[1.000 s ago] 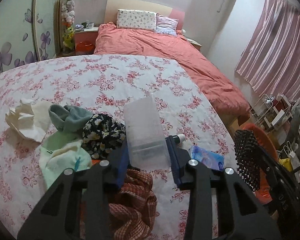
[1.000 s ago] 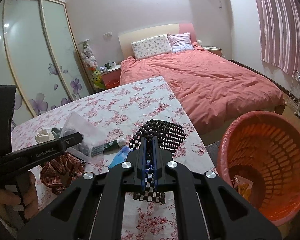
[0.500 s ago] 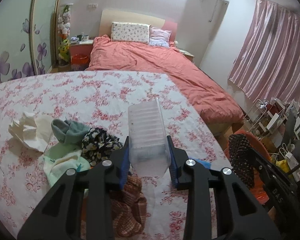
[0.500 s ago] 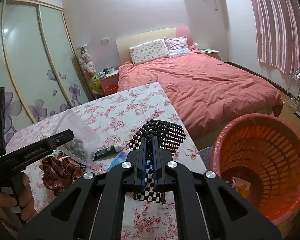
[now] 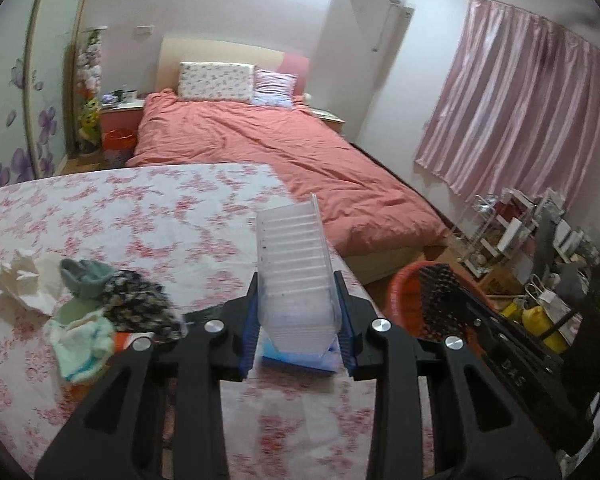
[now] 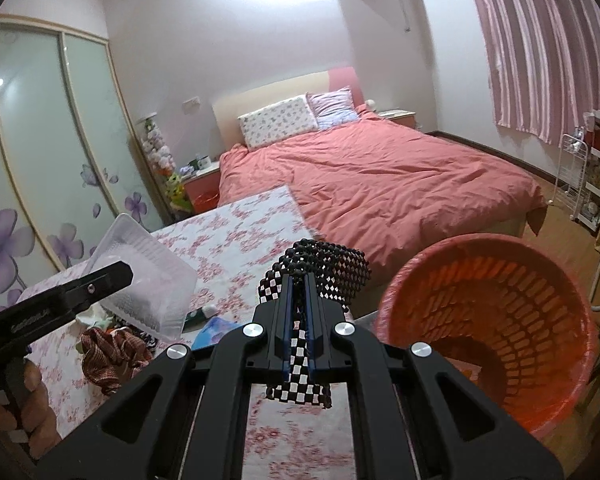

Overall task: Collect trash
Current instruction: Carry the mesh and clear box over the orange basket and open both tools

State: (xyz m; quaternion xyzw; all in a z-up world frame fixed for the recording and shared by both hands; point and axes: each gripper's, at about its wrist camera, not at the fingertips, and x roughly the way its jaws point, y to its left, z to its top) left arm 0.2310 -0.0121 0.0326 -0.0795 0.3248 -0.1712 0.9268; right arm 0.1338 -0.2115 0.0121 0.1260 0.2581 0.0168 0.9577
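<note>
Aloft, clear tray (image 5: 296, 280), checkered mesh (image 6: 314, 276)

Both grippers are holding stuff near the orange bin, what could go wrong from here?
The clear plastic tray is pinched only at its lower end by the left gripper and stands tall above it, so it may tip or slip out.

The checkered mesh piece in the right gripper hangs floppy on the table side of the orange basket; released too soon, it would likely land on the floral tablecloth.
</note>
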